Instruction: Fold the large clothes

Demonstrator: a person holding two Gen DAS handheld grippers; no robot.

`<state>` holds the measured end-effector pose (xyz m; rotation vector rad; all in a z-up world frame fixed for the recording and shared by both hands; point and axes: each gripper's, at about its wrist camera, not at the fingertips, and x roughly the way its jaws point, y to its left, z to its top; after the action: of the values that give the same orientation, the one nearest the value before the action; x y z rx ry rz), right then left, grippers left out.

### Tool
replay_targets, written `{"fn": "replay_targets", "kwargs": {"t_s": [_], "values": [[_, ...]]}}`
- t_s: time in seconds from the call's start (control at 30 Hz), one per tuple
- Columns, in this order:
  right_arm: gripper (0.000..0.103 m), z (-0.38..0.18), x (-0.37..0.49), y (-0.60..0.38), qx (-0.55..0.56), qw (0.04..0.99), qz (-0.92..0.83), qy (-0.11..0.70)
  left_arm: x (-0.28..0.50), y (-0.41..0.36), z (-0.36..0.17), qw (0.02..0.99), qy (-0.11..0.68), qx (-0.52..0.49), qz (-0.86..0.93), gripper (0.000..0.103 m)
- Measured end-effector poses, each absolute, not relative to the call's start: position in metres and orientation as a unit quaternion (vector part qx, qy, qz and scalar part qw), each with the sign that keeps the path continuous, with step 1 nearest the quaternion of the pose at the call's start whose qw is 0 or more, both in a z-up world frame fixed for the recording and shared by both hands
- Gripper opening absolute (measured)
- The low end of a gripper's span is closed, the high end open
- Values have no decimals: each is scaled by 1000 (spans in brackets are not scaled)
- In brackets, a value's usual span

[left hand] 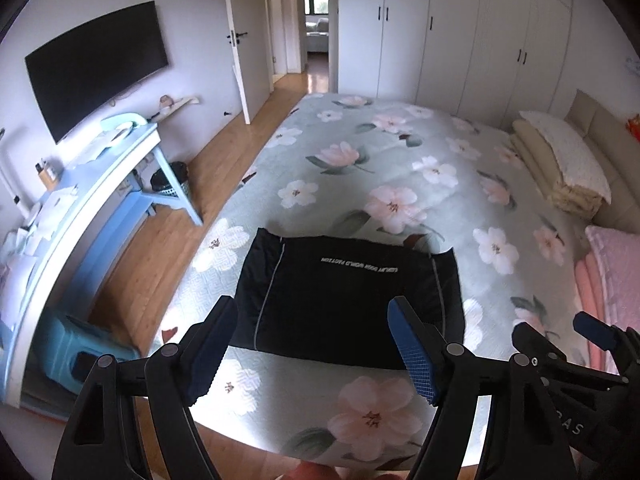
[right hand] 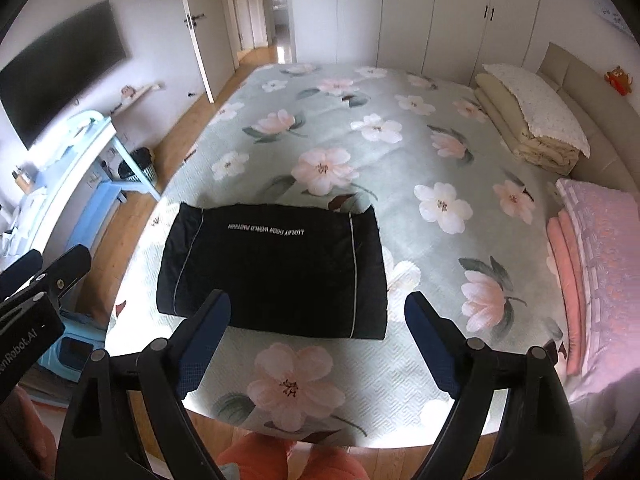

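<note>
Left wrist view: the left gripper [left hand: 316,344] is seen held above the near edge of a bed covered by a pale green quilted bedspread printed with pink and white flowers [left hand: 400,160]. Its jaws stand wide apart, with nothing gripped or touched between the blue-padded fingers [left hand: 412,348]. A black garment folded into a rectangle, with thin grey piping and a line of white lettering [left hand: 344,292], is seen lying flat on the bedspread below and beyond the fingertips. The right gripper [left hand: 560,332] is noted at the right margin. In the right wrist view, the right gripper [right hand: 318,332] is likewise seen with jaws spread wide and empty, apart from the folded garment [right hand: 272,268], while the left gripper [right hand: 44,268] appears at the left edge.
</note>
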<state>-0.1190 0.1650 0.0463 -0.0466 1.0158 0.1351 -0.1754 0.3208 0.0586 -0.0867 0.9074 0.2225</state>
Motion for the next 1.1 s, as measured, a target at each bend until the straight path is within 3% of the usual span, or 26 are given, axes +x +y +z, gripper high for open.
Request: {"fn": "replay_targets", "kwargs": {"t_s": [1.1], "values": [[90,-10,-72,196,6,825,24,564,-119,358,1,855,511,-4,94,78]]}}
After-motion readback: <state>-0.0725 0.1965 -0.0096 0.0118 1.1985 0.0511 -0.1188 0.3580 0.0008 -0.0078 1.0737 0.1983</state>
